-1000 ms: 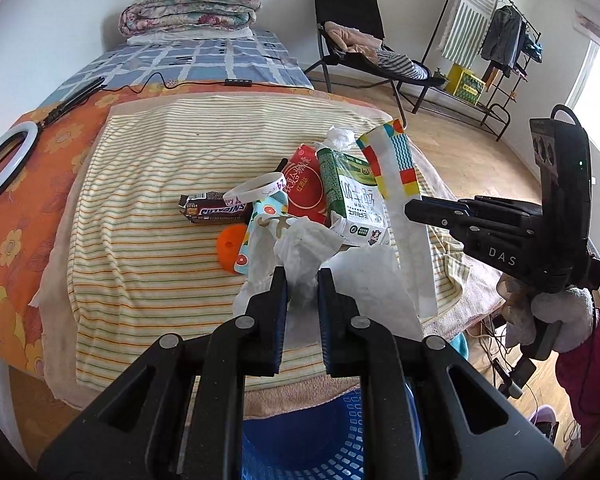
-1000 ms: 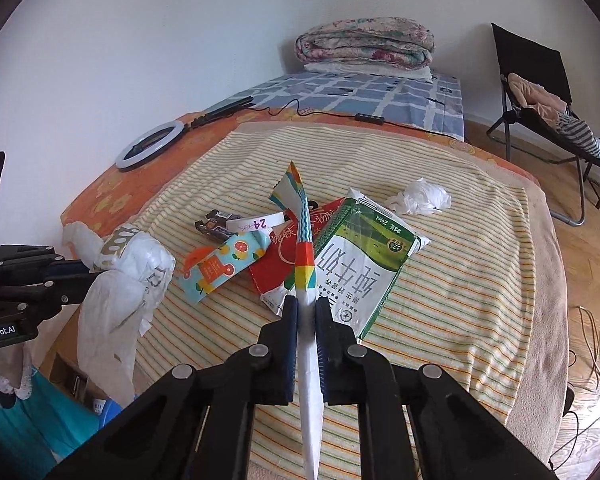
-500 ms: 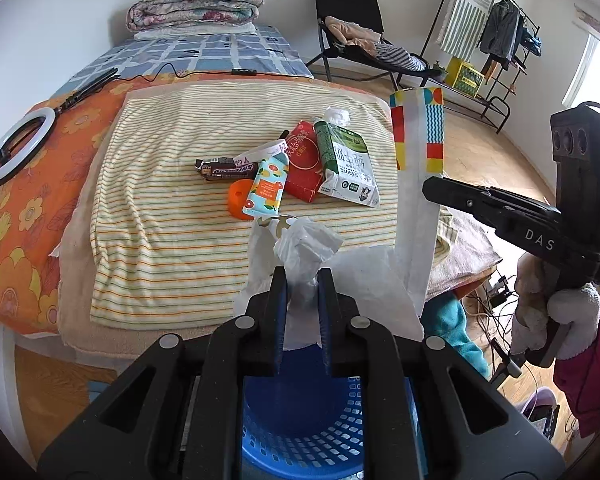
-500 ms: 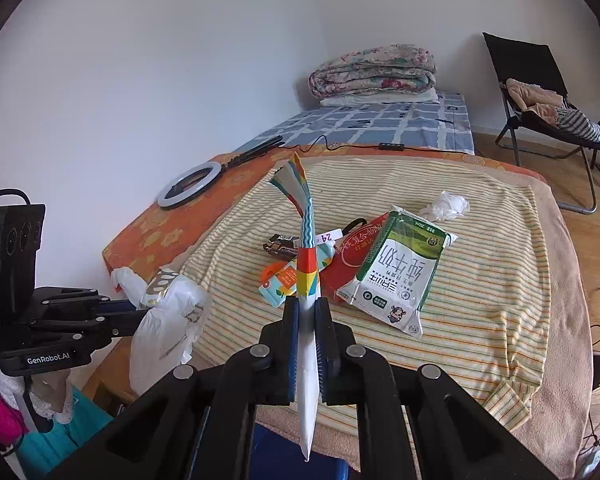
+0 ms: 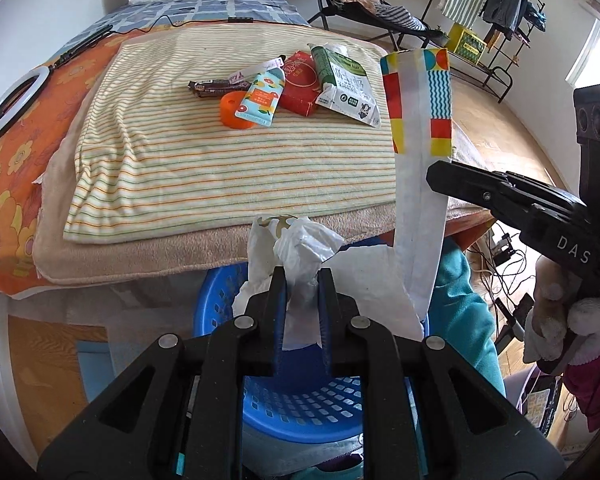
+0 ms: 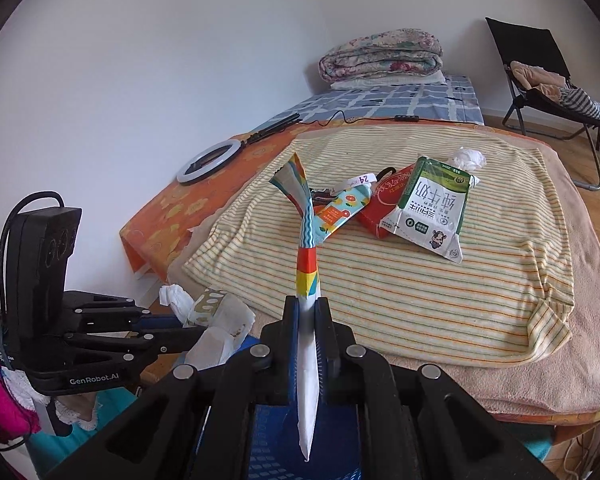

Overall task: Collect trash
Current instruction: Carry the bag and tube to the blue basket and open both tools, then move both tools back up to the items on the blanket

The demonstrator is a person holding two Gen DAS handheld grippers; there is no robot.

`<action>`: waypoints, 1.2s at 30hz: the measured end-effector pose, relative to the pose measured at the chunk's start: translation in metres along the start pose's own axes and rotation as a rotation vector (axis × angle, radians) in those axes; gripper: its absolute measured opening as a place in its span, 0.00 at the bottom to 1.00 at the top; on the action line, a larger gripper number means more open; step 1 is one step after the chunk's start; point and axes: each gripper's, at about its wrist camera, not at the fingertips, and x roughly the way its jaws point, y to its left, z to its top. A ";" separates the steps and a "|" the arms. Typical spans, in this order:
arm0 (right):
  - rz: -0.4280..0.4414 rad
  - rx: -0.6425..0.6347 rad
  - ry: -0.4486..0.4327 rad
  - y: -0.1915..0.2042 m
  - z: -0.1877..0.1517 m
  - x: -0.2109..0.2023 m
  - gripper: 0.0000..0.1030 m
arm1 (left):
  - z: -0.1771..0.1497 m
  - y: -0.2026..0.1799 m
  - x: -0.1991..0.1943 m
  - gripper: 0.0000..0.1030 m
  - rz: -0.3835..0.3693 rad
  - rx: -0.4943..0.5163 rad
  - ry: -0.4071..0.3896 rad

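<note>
Two grippers hold trash off the bed's near edge, over a blue basket point(image 5: 300, 408): the left gripper point(image 5: 302, 280) clamped on crumpled white paper point(image 5: 300, 248), the right gripper point(image 6: 308, 308) on a colourful wrapper point(image 6: 307, 256), apparently flattened. Other litter lies mid-blanket point(image 5: 220, 160).

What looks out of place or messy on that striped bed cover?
A heap of litter lies on the striped cover: a flattened green milk carton, a red packet, an orange lid, a chocolate wrapper. A crumpled tissue sits behind.
</note>
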 end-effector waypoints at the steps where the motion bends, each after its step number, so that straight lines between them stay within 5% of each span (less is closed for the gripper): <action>1: 0.001 0.004 0.007 0.001 -0.004 0.002 0.05 | -0.003 0.001 0.002 0.12 -0.001 -0.001 0.009; 4: -0.009 0.011 0.024 0.004 -0.014 0.007 0.06 | -0.010 0.003 0.008 0.13 -0.005 -0.004 0.035; 10: -0.018 0.045 0.075 0.002 -0.032 0.014 0.14 | -0.017 0.004 0.016 0.39 0.007 0.002 0.059; 14: -0.031 0.072 0.099 -0.003 -0.041 0.017 0.44 | -0.018 0.004 0.018 0.40 0.010 0.007 0.063; 25: -0.107 0.107 0.131 -0.015 -0.048 0.018 0.86 | -0.011 0.005 0.023 0.42 0.029 -0.001 0.063; 28: -0.125 0.126 0.143 -0.020 -0.045 0.018 0.88 | -0.008 0.005 0.022 0.55 0.034 -0.001 0.051; 36: -0.195 0.161 0.150 -0.030 -0.036 0.016 0.98 | 0.011 0.006 0.015 0.55 0.041 0.015 0.022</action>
